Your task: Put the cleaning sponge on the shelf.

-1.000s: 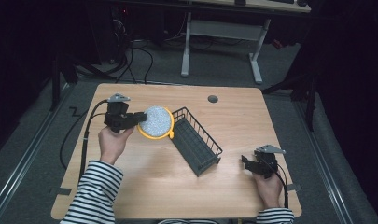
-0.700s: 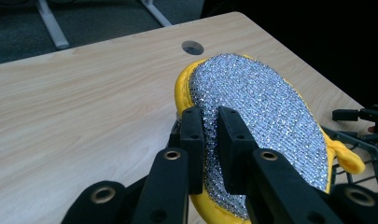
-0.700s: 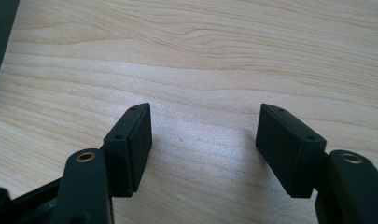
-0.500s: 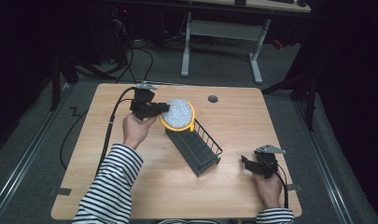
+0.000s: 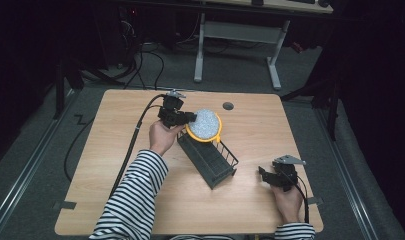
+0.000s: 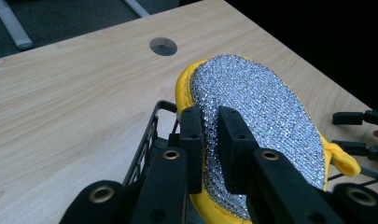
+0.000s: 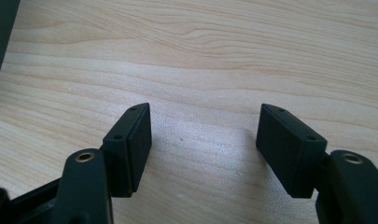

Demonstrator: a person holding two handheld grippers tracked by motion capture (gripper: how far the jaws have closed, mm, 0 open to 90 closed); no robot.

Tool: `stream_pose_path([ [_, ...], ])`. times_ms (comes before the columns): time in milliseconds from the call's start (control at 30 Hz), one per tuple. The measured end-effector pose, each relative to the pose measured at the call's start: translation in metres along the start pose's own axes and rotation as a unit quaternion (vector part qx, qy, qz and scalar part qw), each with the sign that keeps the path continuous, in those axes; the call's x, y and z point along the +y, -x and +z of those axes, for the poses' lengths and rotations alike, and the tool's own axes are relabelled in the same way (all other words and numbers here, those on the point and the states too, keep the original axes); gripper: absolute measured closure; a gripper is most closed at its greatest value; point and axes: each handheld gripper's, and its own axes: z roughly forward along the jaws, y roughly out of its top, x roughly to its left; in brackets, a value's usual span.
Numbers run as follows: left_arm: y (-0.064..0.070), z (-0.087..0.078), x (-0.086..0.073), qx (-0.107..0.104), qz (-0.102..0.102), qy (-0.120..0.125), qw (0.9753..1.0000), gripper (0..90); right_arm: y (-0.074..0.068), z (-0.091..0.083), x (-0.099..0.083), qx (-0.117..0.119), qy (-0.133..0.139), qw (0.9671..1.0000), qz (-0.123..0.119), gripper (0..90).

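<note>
Left gripper (image 5: 190,118) closed tight on the edge of a round yellow scrubber with a silver glittering face (image 5: 205,124), jaws pinching the rim from both sides, as seen in the left gripper view (image 6: 209,149) where the pad (image 6: 261,112) stands nearly on its edge between them. Held above the far end of a black wire basket (image 5: 208,159), at about 11 o'clock of the basket, and probably touching or just over its rim; hard to tell which. Basket lying long from 11 to 5 o'clock near the middle of the wooden table (image 5: 120,125), apparently with nothing inside. Round cable hole (image 5: 228,106) at 1 o'clock from the scrubber, near but apart. Right gripper (image 5: 270,176) resting low at 4 o'clock of the basket, well apart from it, jaws spread wide and holding nothing; in the right gripper view (image 7: 205,140) bare wood between them. Step in hand judged as placing the scrubber into the basket. To do it well: keep the pinch firm until the pad is inside the wire walls, lower toward 5 o'clock along the basket length, tilt the pad flat so it does not catch on the top wire, then open slowly. Possible risk: light basket sliding when pushed, so steady it with the free right gripper if needed.
</note>
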Motion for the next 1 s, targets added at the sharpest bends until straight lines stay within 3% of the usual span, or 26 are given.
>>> stream_pose_path([
  [133,0.002,0.004,-0.002,0.010,0.007,-0.002,0.9999,80.4,0.000,0.000,0.000,0.000,0.000,1.0000,0.000,36.0],
  [333,-0.001,0.011,-0.008,0.025,0.016,-0.030,0.9991,78.1,0.000,0.000,0.000,0.000,0.000,1.0000,0.000,35.9],
  [400,-0.003,0.013,-0.011,0.034,0.023,-0.040,0.9984,84.1,0.000,0.000,0.000,0.000,0.000,1.0000,0.000,35.9],
  [567,-0.005,0.017,-0.016,0.033,0.026,-0.057,0.9975,84.8,0.000,0.000,0.000,0.000,0.000,1.0000,0.000,35.9],
  [767,-0.002,0.017,-0.017,0.037,0.032,-0.060,0.9970,82.7,0.000,0.000,0.000,0.000,0.000,1.0000,0.000,35.9],
  [1000,-0.008,-0.001,-0.018,0.045,0.012,-0.036,0.9983,67.3,0.000,0.000,0.000,0.000,0.000,1.0000,0.000,35.9],
])
